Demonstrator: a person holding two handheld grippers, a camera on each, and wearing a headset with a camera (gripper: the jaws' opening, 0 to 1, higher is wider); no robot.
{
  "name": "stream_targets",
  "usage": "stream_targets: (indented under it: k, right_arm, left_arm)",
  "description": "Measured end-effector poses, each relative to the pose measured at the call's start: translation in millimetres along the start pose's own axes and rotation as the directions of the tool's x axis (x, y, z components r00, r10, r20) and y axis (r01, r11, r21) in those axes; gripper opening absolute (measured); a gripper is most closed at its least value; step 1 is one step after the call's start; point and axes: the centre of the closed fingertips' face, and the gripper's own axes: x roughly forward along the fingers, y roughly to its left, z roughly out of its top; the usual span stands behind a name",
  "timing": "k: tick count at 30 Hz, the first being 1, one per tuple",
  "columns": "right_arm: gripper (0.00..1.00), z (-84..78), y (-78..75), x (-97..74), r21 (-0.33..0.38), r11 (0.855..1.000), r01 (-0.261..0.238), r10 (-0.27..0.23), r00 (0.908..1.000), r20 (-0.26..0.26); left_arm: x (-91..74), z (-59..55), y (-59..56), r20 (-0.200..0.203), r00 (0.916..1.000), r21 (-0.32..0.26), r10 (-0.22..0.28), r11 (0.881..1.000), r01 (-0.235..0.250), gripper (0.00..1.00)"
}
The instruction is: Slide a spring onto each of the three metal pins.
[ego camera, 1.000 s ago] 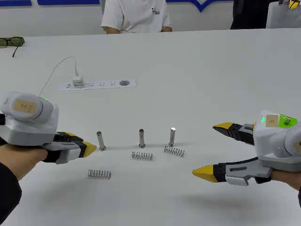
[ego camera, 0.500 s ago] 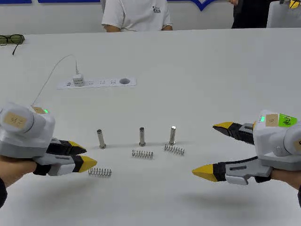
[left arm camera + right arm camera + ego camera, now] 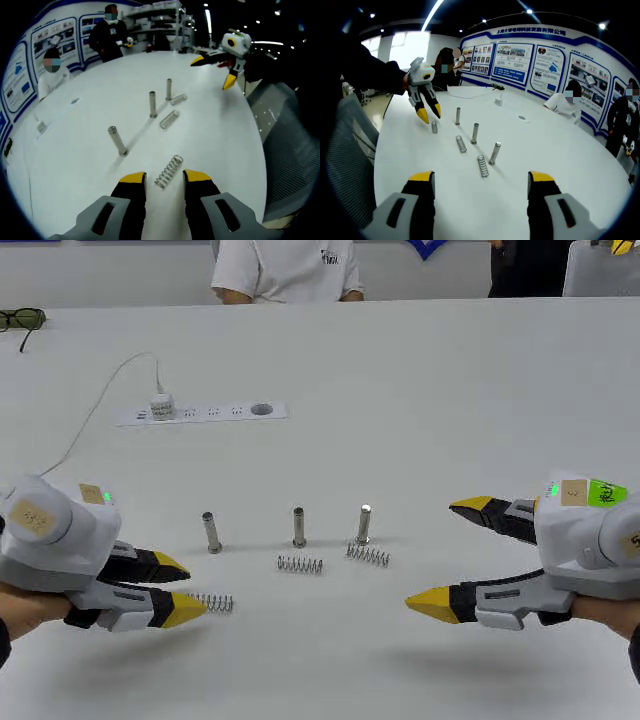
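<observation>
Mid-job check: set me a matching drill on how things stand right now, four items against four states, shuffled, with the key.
Things:
1. left hand-held gripper
2. right hand-held gripper
3. middle pin
4. power strip

States:
A. upright and bare, with the middle spring lying in front of it
B. jaws wide open, nothing between them
C. lying at the far side, with a white plug in it
D. jaws open, tips at the near end of the left spring

Pairs: 1-D, 2-B, 3-A, 4-C
</observation>
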Motion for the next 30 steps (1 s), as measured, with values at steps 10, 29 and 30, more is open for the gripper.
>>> stream_targets:
  k: [10, 29, 30]
  right_arm:
    - [0.77, -0.3, -0.3, -0.3, 0.002, 1.000, 0.002, -0.002, 1.0000, -0.001]
    - [0.77, -0.2, 2.6, 1.2, -0.001, 1.000, -0.007, 0.007, 1.0000, -0.003]
    - [0.77, -0.1, 2.7, 1.3, -0.001, 1.000, -0.007, 0.007, 1.0000, -0.003]
  left_arm:
    - [8.7, -6.3, -4.1, -0.016, 0.9998, 0.019, -0.014, 1.000, 0.014, 0.24]
    - [6.3, -17.0, -5.9, -0.027, 0.9996, 0.011, -0.005, 1.000, 0.006, 0.14]
    - [6.0, -17.5, -5.7, -0.030, 0.9995, 0.009, -0.004, 1.000, 0.005, 0.14]
